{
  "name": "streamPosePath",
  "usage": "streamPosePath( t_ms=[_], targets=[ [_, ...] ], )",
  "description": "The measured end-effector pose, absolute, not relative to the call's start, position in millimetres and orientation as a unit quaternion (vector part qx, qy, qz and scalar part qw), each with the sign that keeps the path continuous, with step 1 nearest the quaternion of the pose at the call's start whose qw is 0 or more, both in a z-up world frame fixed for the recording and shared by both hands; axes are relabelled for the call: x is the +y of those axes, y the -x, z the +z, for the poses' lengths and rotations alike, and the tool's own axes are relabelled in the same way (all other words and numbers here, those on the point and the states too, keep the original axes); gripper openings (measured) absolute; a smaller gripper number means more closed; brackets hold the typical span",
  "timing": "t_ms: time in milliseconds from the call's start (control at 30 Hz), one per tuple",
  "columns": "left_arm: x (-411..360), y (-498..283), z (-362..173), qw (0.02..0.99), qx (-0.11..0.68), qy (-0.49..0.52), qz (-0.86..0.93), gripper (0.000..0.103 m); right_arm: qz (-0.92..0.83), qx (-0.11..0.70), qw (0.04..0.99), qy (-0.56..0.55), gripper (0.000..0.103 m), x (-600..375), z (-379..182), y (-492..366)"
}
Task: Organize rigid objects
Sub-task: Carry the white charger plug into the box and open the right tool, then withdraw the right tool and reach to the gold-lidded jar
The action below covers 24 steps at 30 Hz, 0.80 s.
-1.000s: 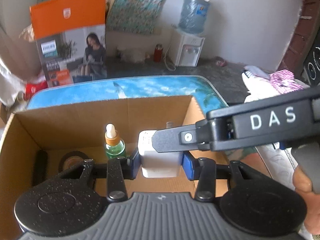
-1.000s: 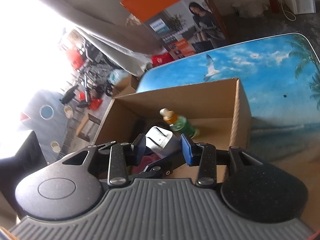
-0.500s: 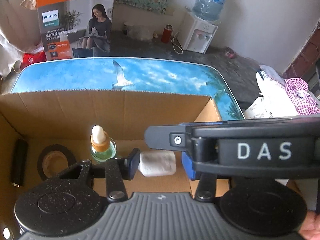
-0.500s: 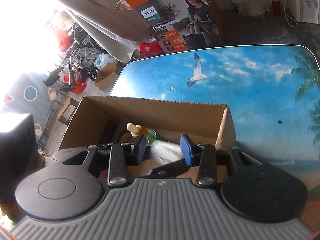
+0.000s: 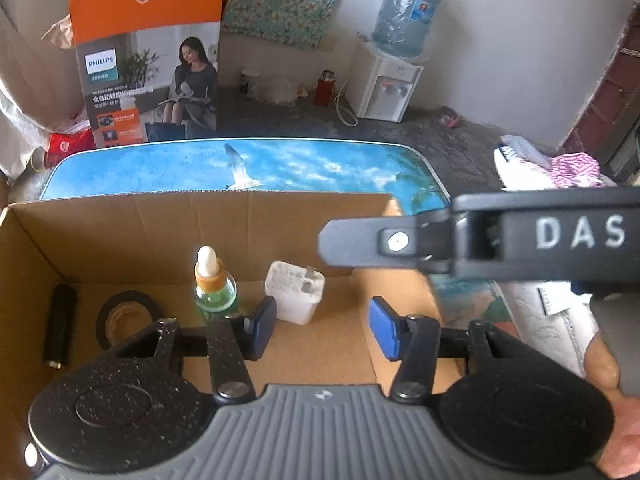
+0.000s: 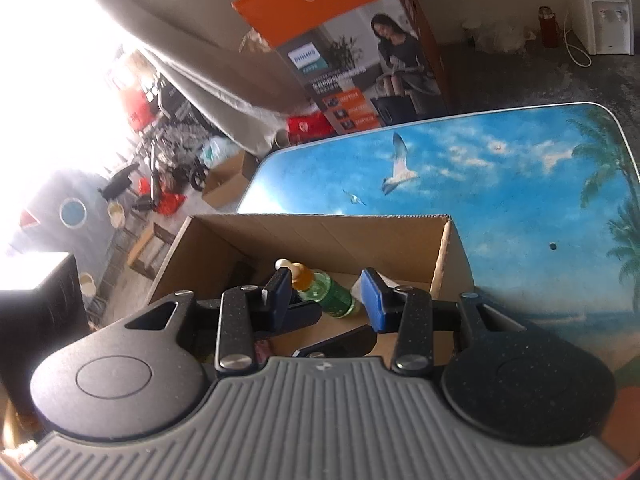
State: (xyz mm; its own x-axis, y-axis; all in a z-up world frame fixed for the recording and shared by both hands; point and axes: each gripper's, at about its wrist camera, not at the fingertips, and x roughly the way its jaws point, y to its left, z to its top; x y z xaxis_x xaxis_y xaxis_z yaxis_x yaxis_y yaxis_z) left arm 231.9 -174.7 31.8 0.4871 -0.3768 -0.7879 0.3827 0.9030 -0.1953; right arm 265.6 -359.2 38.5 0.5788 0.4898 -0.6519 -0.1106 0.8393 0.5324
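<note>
Change: white charger out from between left gripper fingers, now on cardboard box floor.
Left fingers: spreading, nothing between.
Right gripper: fingers apart, empty.
Dropper bottle: at charger's 9 o'clock.
Worktop: under box.

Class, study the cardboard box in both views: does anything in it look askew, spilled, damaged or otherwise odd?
Nothing stands out. In the cardboard box the dropper bottle and white charger stand upright, side by side; the tape roll lies flat and a black cylinder lies on its side. No spill or damage shows.
</note>
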Motion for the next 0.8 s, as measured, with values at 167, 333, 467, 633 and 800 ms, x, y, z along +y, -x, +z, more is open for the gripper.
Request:
streamPosePath(
  t_ms=[167, 333, 467, 633, 800],
  targets=[
    [-159, -187, 57, 0.87, 0.426, -0.014, -0.247, 0.069, 0.171, 0.386, 0.871, -0.25, 0.042, -363, 58, -219],
    [-131, -133, 72, 0.872, 0.407, -0.041, -0.27, 0.087, 0.167, 0.342, 0.884, -0.271, 0.054, -359, 69, -153],
    [-95, -90, 75, 0.873, 0.4, -0.039, -0.278, 0.095, 0.162, 0.317, 0.892, -0.279, 0.07, -351, 70, -101],
    [-49, -49, 59, 0.872, 0.407, -0.034, -0.269, 0.096, 0.167, 0.307, 0.895, -0.276, 0.072, -330, 58, -52],
    [-23, -33, 30, 0.871, 0.423, -0.041, -0.248, 0.096, 0.192, 0.34, 0.878, -0.276, 0.072, -296, 32, -42]
  ],
)
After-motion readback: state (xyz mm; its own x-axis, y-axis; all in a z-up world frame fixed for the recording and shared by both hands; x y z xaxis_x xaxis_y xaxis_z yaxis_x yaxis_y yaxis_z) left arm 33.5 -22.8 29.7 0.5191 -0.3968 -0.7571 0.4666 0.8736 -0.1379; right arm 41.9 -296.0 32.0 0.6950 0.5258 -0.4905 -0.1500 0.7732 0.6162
